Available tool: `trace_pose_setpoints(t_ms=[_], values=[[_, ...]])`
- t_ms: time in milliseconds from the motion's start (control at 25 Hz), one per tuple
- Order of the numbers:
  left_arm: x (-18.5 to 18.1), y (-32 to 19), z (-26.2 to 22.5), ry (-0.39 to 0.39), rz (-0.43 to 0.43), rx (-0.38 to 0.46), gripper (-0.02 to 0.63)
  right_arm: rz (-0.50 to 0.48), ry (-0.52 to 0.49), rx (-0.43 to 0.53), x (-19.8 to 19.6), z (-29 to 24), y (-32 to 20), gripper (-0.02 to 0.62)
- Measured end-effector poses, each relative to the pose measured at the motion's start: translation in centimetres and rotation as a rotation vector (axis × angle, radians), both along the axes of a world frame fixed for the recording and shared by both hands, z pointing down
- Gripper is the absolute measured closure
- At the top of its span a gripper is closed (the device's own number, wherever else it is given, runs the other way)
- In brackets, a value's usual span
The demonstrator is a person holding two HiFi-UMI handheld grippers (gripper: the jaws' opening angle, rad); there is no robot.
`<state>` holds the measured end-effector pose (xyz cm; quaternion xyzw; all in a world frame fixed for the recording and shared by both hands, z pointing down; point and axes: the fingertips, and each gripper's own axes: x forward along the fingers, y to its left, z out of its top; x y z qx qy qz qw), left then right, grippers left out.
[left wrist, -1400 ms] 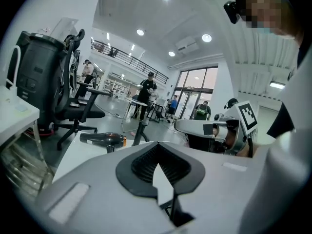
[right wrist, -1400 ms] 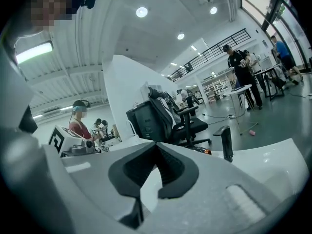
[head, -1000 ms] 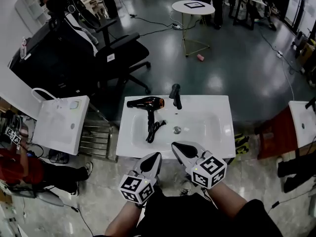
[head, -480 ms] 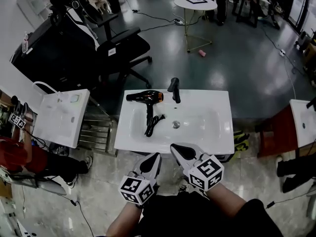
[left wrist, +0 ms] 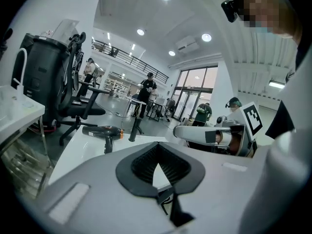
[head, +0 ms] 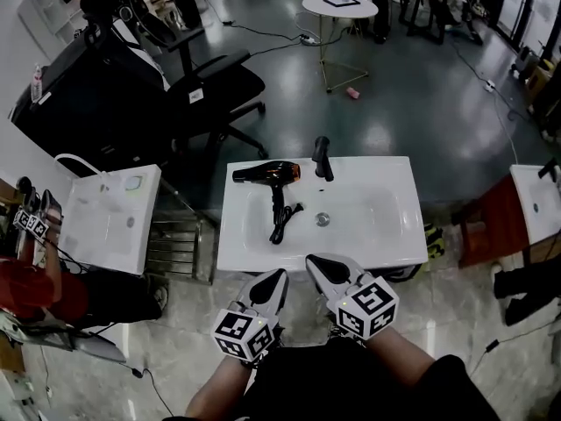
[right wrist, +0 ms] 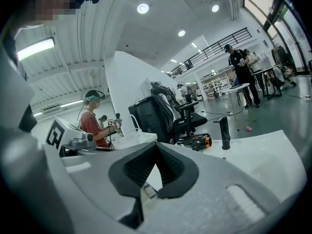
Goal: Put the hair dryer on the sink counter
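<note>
A black hair dryer point(head: 266, 174) with an orange ring lies on the back left of the white sink counter point(head: 386, 244). Its handle and coiled cord point(head: 282, 222) reach into the basin. It also shows in the left gripper view point(left wrist: 100, 130) and the right gripper view point(right wrist: 197, 141). My left gripper point(head: 272, 281) and right gripper point(head: 317, 264) hover side by side just in front of the counter's near edge, well short of the dryer. Both are shut with nothing between their jaws, as the left gripper point(left wrist: 156, 165) and right gripper point(right wrist: 155, 168) show in their own views.
A black faucet point(head: 323, 158) stands at the back of the basin, right of the dryer. A second white sink point(head: 110, 217) and a metal rack point(head: 180, 244) are to the left. A black office chair point(head: 210, 86) and a round table point(head: 340, 7) stand beyond. A person in red point(head: 35, 288) is at the far left.
The head view has drifted, so the sink now sits a little higher and further right in it. The dryer lies where it was on the counter. Both grippers stay shut in front of it.
</note>
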<state>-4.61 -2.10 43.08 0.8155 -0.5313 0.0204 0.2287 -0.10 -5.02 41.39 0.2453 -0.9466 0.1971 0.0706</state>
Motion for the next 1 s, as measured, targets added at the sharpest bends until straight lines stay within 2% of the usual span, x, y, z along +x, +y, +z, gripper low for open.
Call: trace_pose_setpoints(t_ms=[320, 1000], values=[[-2.6, 1.2, -0.1, 0.008, 0.068, 0.013, 0.603, 0.053, 0.007, 0.002, -2.8, 0.1, 1.9, 0.595], [-4.7, 3.6, 0.6, 0.031, 0.158, 0.003, 0.603, 0.120, 0.038, -0.001, -5.2, 0.7, 4.9, 0.595]])
